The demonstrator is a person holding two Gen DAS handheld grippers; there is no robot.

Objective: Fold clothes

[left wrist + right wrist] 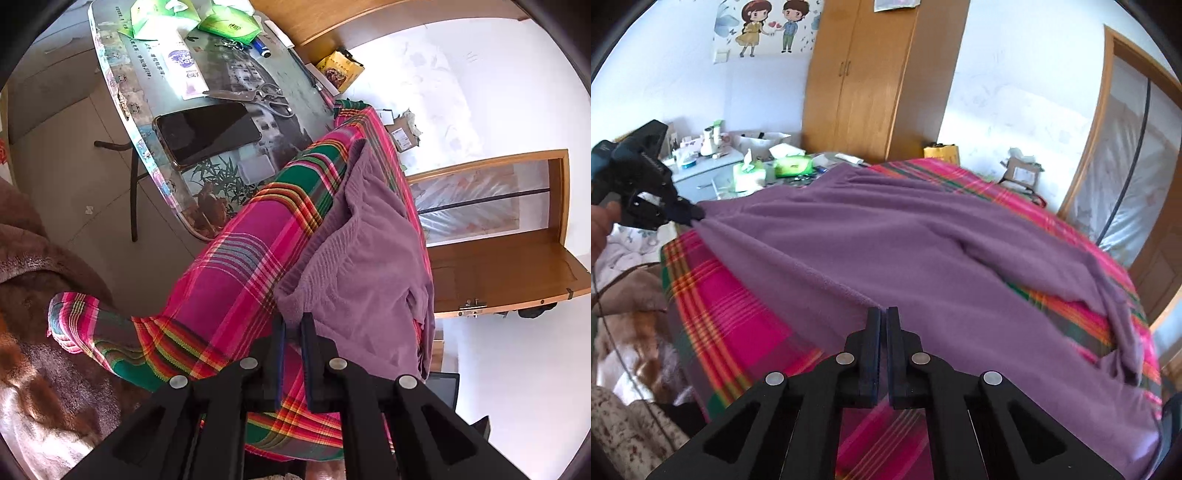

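Up close, the left gripper (291, 325) pinches a corner of a purple fleece garment (369, 258) between its black jaws, which are drawn nearly together on the fabric. From the other side, that same gripper (692, 218) shows at the left edge of the room, a person's hand (602, 225) behind it, the cloth pulled into a taut point at its tip. The right gripper (885, 314) has its jaws pressed together at the near hem of the garment (886, 240); whether any fabric is caught between them I cannot tell. The garment lies spread across a pink, green and yellow plaid sheet (713, 314) that covers a bed. Beside the bed stands a folding table (122, 99) with a printed top, bearing a dark smartphone (207, 133), scissors (273, 101), green tissue packs (229, 24) and a blue lighter (260, 47). A wooden wardrobe (864, 81) stands against the far wall, and a wooden door (509, 273) hangs open.
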